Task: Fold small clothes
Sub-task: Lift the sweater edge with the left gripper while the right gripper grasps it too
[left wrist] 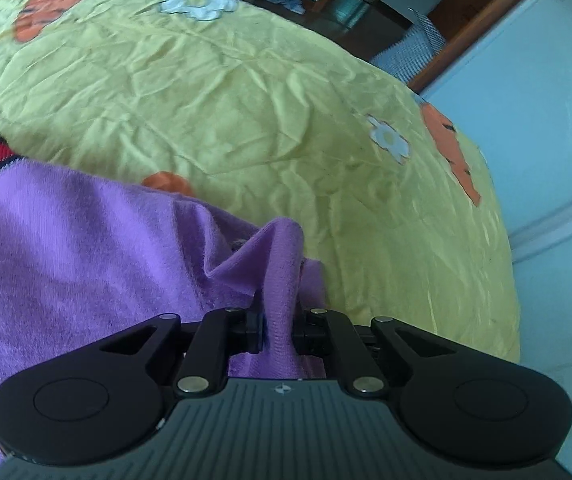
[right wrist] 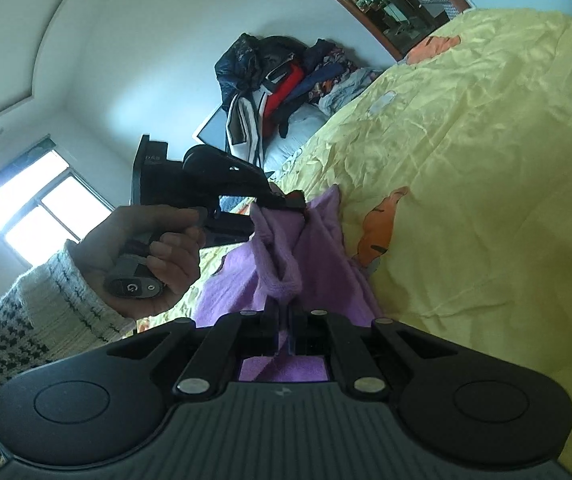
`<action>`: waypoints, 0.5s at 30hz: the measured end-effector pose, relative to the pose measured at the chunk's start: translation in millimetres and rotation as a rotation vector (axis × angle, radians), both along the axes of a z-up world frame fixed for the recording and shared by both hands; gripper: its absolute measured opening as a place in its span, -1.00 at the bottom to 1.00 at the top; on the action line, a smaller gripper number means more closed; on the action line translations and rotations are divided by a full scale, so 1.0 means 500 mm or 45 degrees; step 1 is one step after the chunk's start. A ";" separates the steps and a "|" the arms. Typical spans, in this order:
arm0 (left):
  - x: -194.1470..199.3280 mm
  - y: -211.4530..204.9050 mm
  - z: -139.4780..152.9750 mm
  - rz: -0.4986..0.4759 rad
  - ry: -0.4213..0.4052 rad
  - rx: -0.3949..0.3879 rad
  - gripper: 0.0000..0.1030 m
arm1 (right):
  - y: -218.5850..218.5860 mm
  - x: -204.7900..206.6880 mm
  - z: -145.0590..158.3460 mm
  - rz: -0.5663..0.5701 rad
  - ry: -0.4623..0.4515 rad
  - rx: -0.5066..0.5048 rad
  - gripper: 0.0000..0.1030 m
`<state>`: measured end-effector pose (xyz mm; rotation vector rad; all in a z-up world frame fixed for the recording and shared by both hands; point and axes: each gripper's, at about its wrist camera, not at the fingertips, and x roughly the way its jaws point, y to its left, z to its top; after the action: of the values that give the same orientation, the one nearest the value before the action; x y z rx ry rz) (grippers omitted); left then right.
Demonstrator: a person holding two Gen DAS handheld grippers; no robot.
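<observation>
A wrinkled yellow bedspread with orange and white flower patches (left wrist: 225,92) covers the bed. On it lies a small fuzzy purple garment with a red collar (left wrist: 65,240), one end raised off the spread. The left gripper (left wrist: 277,334) has its jaws clamped on a bunched edge; the right gripper (right wrist: 283,334) pinches another edge, seemingly to carry that end over into a fold.
</observation>
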<state>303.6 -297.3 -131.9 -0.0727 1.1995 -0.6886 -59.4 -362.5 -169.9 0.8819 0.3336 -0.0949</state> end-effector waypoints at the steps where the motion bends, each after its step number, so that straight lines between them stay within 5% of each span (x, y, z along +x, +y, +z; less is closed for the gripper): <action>1: -0.006 -0.007 0.000 -0.016 -0.020 0.012 -0.81 | 0.003 -0.002 0.002 0.001 0.021 -0.012 -0.93; 6: -0.016 -0.027 -0.012 -0.038 -0.046 0.040 -0.67 | 0.013 0.001 -0.008 -0.013 0.146 -0.071 -0.93; 9: -0.017 -0.039 -0.010 -0.055 -0.058 0.027 -0.28 | 0.019 0.009 -0.009 -0.019 0.204 -0.111 -0.91; 12: -0.018 -0.050 -0.005 -0.069 -0.056 -0.037 0.45 | 0.023 0.021 -0.015 -0.004 0.265 -0.134 -0.79; 15: -0.010 -0.047 0.022 -0.055 -0.101 -0.062 0.47 | 0.025 0.016 -0.011 0.022 0.285 -0.145 -0.73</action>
<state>298.4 -320.8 -120.7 -0.0598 1.1107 -0.7521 -51.6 -350.1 -175.2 0.7568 0.5398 -0.1961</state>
